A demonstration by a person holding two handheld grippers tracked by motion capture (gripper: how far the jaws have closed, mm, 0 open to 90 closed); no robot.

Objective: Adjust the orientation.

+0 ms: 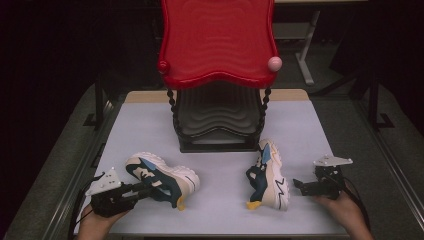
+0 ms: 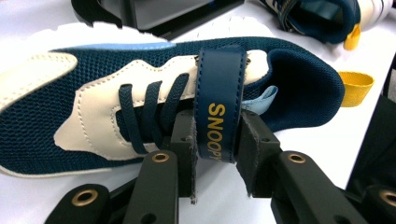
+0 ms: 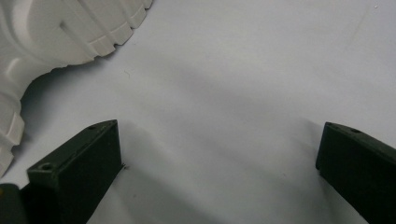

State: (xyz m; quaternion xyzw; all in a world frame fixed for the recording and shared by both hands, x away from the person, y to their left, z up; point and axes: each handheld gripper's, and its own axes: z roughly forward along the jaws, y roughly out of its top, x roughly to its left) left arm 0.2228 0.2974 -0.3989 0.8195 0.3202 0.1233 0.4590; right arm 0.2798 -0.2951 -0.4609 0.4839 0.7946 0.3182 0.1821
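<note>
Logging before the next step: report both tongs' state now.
Left tongs: closed on the navy strap of the left sneaker.
Right tongs: open, empty, on the table beside the right sneaker.

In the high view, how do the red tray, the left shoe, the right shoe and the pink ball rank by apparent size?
1. Red tray, largest, though it is nearer the camera.
2. Left shoe and right shoe: they look alike, so no ranking.
3. Pink ball, smallest.
</note>
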